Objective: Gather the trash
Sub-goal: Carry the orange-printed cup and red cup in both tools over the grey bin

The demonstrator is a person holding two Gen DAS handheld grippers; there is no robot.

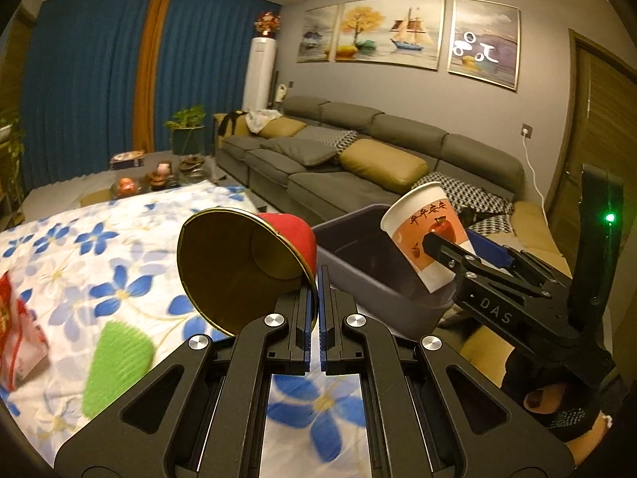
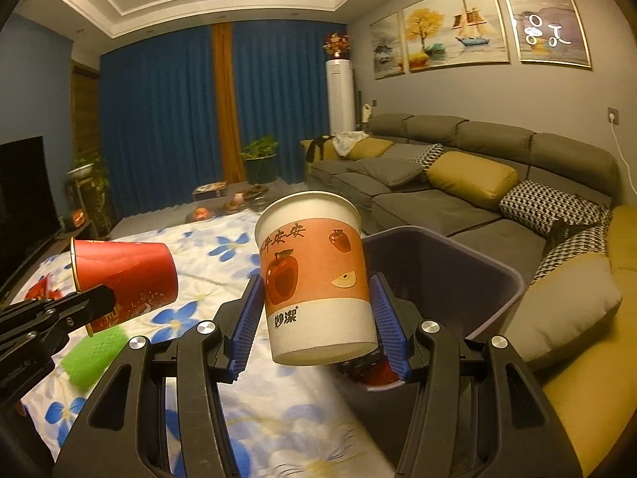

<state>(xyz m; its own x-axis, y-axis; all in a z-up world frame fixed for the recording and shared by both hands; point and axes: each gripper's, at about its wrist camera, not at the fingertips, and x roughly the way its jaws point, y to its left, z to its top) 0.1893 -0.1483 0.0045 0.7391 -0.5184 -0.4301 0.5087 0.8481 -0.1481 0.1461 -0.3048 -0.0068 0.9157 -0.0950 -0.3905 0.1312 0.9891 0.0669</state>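
Note:
My left gripper is shut on the rim of a red paper cup with a gold inside. The cup lies tilted on its side, mouth toward the camera, above the floral tablecloth. In the right wrist view the same red cup hangs at the left from the left gripper. My right gripper is shut on a white and orange paper cup printed with apples, held nearly upright. That cup and the right gripper hover over the near rim of a grey bin.
The grey bin stands at the table's right side beside a grey sofa; something red lies in it. A green item and a red and white packet lie on the floral cloth.

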